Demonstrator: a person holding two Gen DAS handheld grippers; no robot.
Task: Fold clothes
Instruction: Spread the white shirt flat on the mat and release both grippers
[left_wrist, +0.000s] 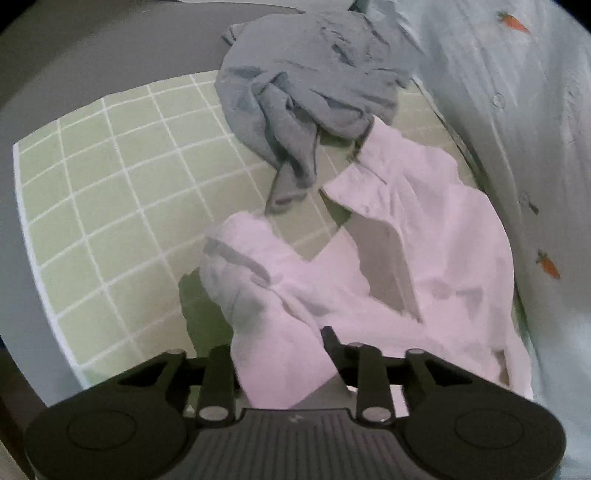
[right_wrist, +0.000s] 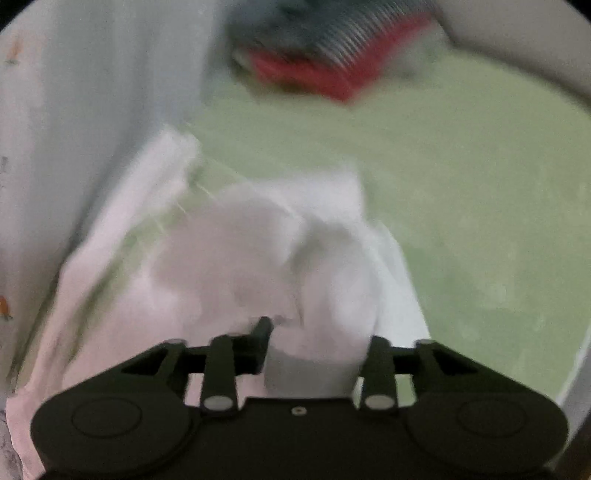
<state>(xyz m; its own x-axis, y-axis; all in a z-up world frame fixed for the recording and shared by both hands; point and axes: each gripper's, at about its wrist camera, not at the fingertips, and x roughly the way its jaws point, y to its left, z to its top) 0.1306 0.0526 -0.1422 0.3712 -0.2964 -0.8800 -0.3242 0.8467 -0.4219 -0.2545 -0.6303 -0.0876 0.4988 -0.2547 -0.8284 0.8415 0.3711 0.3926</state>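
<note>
The crumpled pale pink cotton shirt (left_wrist: 406, 258), limp and light on the green checked mat (left_wrist: 110, 184), is bunching between both grippers' jaws (right view blurred, seemingly gripped), so hems suit best.

Both views are dim and softly lit, with no hard glare; colours look washed and slightly grey. The left wrist view is fairly sharp at the centre, where the grid lines of the green checked cloth (left_wrist: 110, 192) bow outward from fisheye distortion, and the corners fall to black. A soft shadow lies under the pink shirt (left_wrist: 406, 258). The right wrist view is heavily smeared by motion blur, the red object (right_wrist: 314, 70) at top only a streak
</note>
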